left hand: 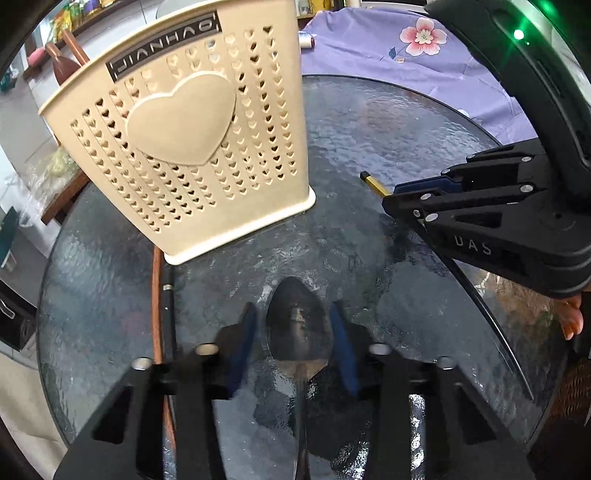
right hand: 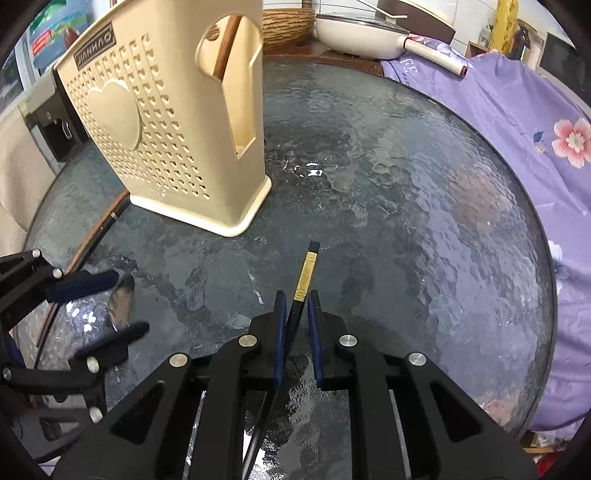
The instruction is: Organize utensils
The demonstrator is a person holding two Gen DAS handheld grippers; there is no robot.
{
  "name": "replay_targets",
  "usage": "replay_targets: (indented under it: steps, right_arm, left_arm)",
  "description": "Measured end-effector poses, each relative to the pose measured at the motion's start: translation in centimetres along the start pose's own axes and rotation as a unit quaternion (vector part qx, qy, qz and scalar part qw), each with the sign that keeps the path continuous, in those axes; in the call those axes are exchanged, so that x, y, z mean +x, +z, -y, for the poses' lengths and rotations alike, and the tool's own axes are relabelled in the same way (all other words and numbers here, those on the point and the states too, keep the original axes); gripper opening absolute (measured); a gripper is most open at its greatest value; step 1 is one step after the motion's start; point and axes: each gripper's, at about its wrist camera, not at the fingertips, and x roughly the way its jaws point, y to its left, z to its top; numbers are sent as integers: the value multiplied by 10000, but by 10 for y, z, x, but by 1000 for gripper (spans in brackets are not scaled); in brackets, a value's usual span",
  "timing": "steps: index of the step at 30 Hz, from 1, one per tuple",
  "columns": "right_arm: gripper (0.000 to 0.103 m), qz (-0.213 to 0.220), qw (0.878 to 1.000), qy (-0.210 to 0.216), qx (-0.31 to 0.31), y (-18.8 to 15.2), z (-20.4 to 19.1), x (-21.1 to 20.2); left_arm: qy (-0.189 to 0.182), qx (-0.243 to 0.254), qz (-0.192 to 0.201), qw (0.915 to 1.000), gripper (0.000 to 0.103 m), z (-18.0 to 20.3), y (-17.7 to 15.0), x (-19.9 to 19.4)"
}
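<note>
A metal spoon (left hand: 297,332) lies with its bowl between the blue pads of my left gripper (left hand: 293,310), which is closed on the bowl's edges low over the glass table (left hand: 388,129). The right wrist view shows that grip from the side, with the spoon (right hand: 122,299) in the left gripper (right hand: 127,302). My right gripper (right hand: 297,295) is shut on a black chopstick (right hand: 306,269) with a gold band, whose tip sticks out forward. A cream perforated utensil holder (left hand: 184,122) with a raised heart stands upright just beyond, and wooden utensils (left hand: 62,62) stick out of its top.
A brown wooden stick (left hand: 158,306) and a thin black one (left hand: 168,314) lie on the glass left of my left gripper. A purple floral cloth (right hand: 517,122) borders the table's far and right sides. A white pan (right hand: 362,37) and a wicker bowl (right hand: 288,26) sit behind.
</note>
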Motion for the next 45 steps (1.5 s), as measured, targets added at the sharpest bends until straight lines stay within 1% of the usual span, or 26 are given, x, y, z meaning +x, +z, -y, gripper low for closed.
replay_targets:
  steps: [3, 8, 13, 15, 17, 20, 23, 27, 32, 39, 45]
  right_arm:
    - [12, -19, 10000, -67, -3, 1, -4, 0]
    - [9, 44, 9997, 58, 231, -1, 1, 0]
    - [7, 217, 9971, 352, 644, -1, 17, -3]
    - [7, 382, 9953, 432, 772, 0, 21, -10]
    - [7, 582, 9918, 598, 968, 1, 28, -20]
    - [7, 886, 9839, 888, 1270, 0, 39, -38]
    - [7, 1245, 9759, 1098, 1416, -1, 46, -59]
    - [7, 1668, 9687, 1261, 1337, -7, 45, -88]
    - [7, 2053, 9615, 1420, 1147, -17, 37, -120]
    - [8, 2312, 9600, 1424, 677, -34, 22, -151]
    - [8, 2351, 9581, 1539, 555, -37, 18, -163]
  left_arm:
    - [-51, -96, -3, 9999, 36, -5, -1, 2]
    - [-143, -251, 90, 9995, 36, -14, 0, -3]
    - [-180, -383, 288, 9987, 36, -25, 0, -18]
    - [-193, -458, 387, 9980, 35, -28, -1, -26]
    - [-211, -539, 501, 9971, 35, -31, -2, -38]
    - [-242, -666, 677, 9952, 35, -37, -3, -53]
    - [-269, -771, 892, 9927, 35, -40, -4, -70]
    - [-291, -857, 1160, 9891, 35, -44, -2, -86]
    - [-294, -902, 1403, 9856, 35, -44, -3, -106]
    - [-319, -894, 1583, 9828, 35, -41, -2, -118]
    - [-318, -910, 1650, 9816, 35, -44, -3, -123]
